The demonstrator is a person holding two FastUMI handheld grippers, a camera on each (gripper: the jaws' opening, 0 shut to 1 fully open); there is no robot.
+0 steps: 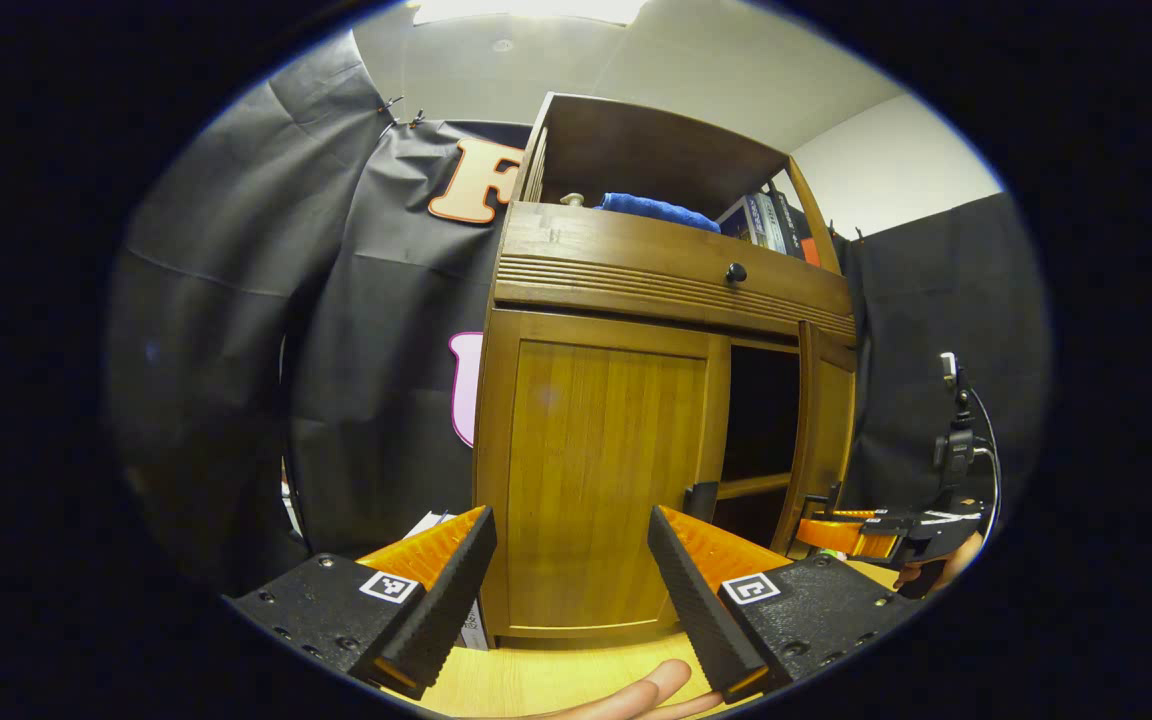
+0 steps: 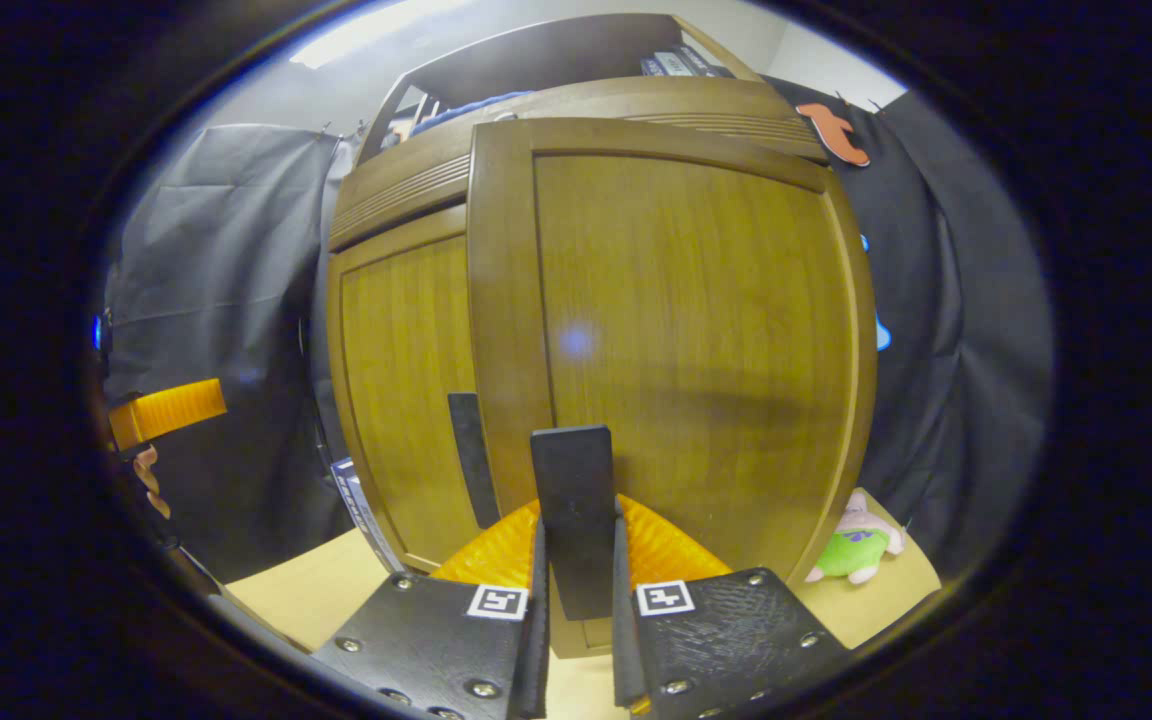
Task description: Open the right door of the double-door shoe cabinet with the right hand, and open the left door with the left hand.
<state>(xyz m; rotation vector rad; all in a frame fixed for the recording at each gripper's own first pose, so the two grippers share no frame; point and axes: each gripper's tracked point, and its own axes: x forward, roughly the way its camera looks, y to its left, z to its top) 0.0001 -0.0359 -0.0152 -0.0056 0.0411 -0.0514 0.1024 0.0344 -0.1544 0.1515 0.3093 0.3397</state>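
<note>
Your right gripper (image 2: 576, 590) is clamping the right door's handle (image 2: 572, 500); your left gripper (image 1: 571, 570) is gaping wide before the shut left door (image 1: 601, 480).

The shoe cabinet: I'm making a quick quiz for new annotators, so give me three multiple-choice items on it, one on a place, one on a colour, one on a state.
1. Where does the blue cloth lie?
A. on the shelf above the drawer
B. on the floor
C. inside the open compartment

2. What colour is the drawer knob?
A. white
B. black
C. orange

3. How do the doors stand?
A. both closed
B. right door open, left door closed
C. left door open, right door closed

Answers:
1 A: the blue cloth sits on the shelf over the drawer.
2 B: the drawer knob is black.
3 B: the right door is swung out, with the right gripper shut on its black handle; the left door lies flush, and the left gripper is open before it.
</note>
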